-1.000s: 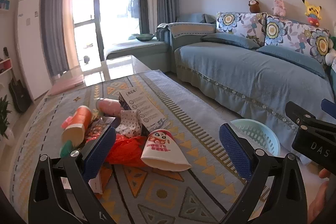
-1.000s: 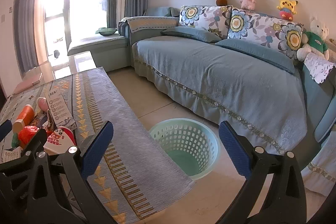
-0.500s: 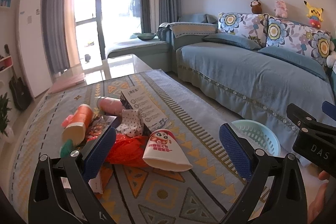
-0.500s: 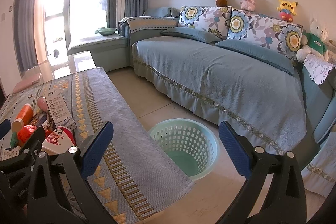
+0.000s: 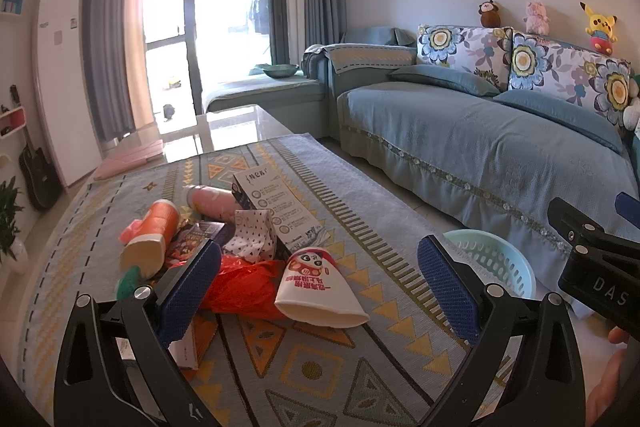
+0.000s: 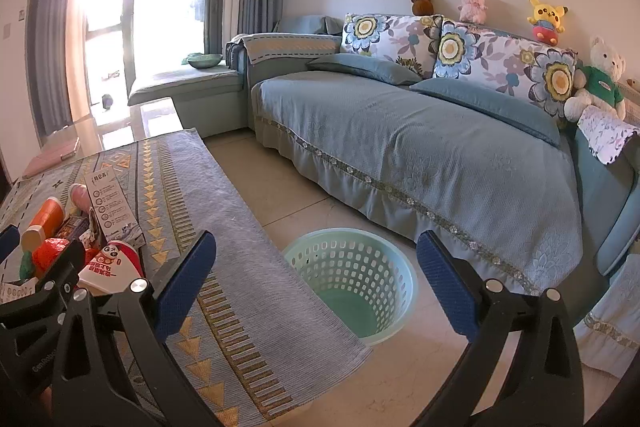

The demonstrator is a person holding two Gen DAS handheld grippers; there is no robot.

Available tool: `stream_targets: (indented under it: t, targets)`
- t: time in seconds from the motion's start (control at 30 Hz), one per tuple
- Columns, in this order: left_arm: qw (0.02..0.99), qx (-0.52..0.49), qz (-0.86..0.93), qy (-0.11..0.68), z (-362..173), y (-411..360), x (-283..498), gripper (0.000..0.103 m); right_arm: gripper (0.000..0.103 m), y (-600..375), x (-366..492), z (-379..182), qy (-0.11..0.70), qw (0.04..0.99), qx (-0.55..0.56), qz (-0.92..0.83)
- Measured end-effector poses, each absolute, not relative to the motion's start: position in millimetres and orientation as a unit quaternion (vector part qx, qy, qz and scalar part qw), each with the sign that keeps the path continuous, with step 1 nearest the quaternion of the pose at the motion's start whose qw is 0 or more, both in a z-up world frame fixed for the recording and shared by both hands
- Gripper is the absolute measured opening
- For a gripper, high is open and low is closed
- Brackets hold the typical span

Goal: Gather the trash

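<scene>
A pile of trash lies on the patterned table cloth (image 5: 304,367): a white paper cup with a panda print (image 5: 316,287) on its side, a red plastic bag (image 5: 244,287), an orange bottle (image 5: 150,239), a pink bottle (image 5: 212,201) and a long printed box (image 5: 276,211). My left gripper (image 5: 316,279) is open and empty, just in front of the cup. My right gripper (image 6: 316,279) is open and empty, above the table's edge and the mint green basket (image 6: 352,279) on the floor. The basket also shows in the left wrist view (image 5: 492,263).
A blue sofa (image 6: 420,147) with flowered cushions runs along the right, close behind the basket. A pink book (image 5: 128,159) lies at the far end of the glass table. A white cabinet (image 5: 64,83) and a guitar (image 5: 36,171) stand at the left.
Both grippers have stayed open and almost still. The left wrist view has drifted very slightly, and the trash pile has not moved.
</scene>
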State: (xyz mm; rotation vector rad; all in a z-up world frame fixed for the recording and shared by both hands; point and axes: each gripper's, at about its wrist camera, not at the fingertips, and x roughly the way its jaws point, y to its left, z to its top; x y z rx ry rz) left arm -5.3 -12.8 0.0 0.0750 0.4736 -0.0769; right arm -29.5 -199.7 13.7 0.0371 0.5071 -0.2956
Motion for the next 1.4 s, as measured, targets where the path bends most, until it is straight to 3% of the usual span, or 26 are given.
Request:
stream_targets:
  t: [0.77,0.8,0.87,1.13,1.4]
  targets:
    - [0.971,0.032,-0.036,0.234,4,-11,-7,0.095,0.094,-199,-28,13,0.254,0.957,0.018,-0.137]
    - [0.971,0.027,-0.036,0.235,6,-8,-8,0.095,0.092,-198,-26,12,0.255,0.958,0.018,-0.131]
    - [0.970,0.009,-0.037,0.240,11,4,-10,0.095,0.076,-192,-24,13,0.257,0.961,0.017,-0.098]
    - [0.955,-0.029,0.025,0.295,0,110,-15,0.096,0.034,-146,-1,3,0.269,0.961,-0.033,0.047]
    - [0.927,-0.045,0.037,0.372,-55,154,-9,0.095,0.033,-99,25,-29,0.305,0.940,-0.071,0.138]
